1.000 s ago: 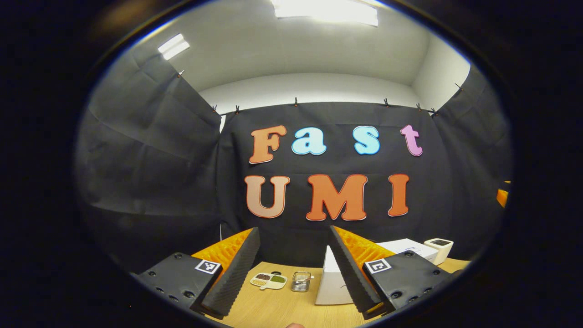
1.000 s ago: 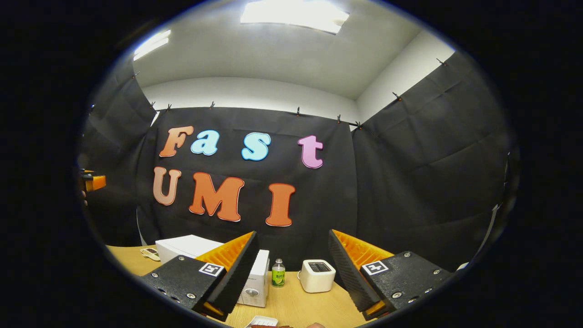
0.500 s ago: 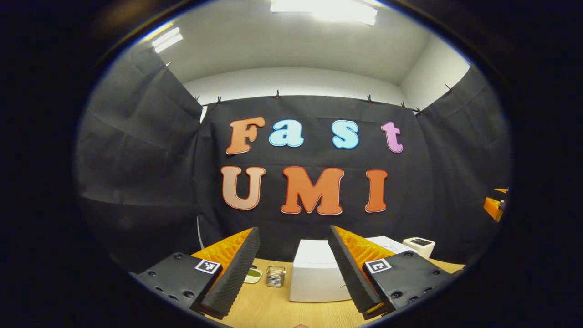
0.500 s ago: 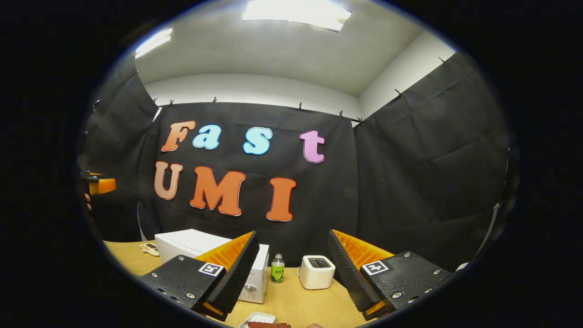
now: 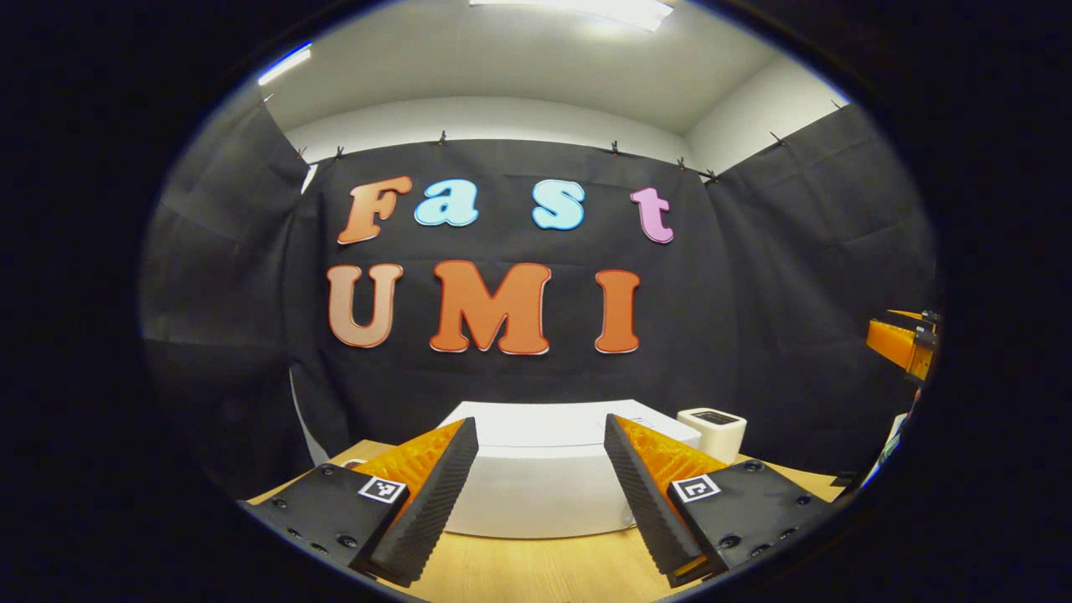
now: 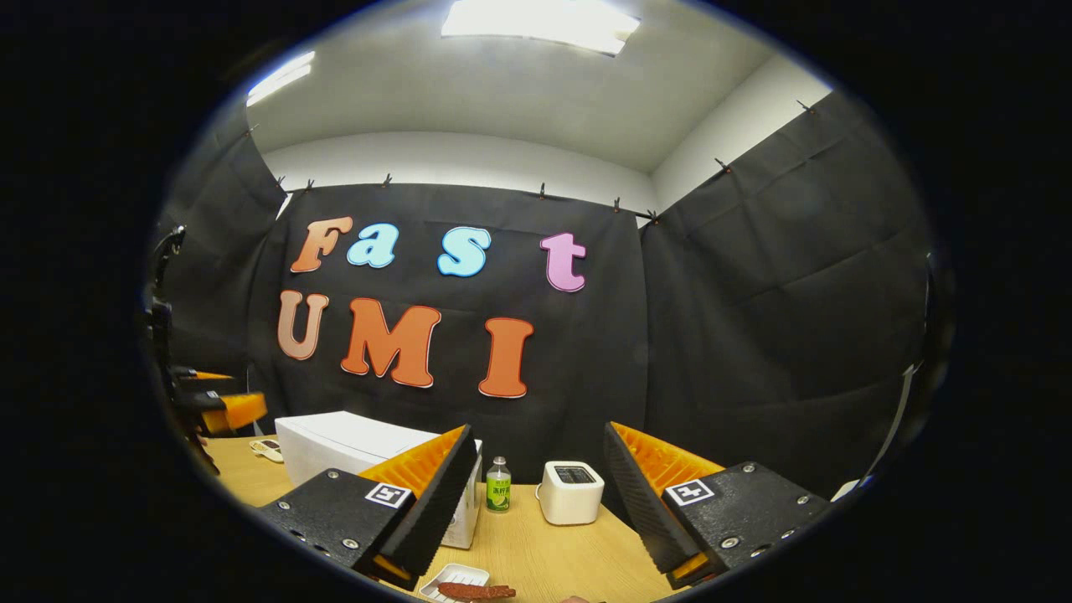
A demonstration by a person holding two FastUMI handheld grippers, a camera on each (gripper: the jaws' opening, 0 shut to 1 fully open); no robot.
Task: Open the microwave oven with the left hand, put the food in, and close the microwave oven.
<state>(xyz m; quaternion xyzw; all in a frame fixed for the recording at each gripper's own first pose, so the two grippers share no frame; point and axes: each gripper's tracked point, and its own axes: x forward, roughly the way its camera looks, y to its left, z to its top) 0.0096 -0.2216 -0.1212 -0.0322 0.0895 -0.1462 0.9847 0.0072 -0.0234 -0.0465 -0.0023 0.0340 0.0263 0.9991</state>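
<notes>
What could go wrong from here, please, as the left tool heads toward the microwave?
1. The left tool faces the microwave on a plain white side; no door handle is visible, so it may reach the wrong face.
2. The bottle and toaster stand close beside the microwave and could get knocked.
3. The food tray lies at the table's near edge under the right tool, easily bumped.

Black screw-studded left gripper (image 5: 540, 502) bodies with square, perhaps fiducial, markers; ribbed jaws.
</notes>
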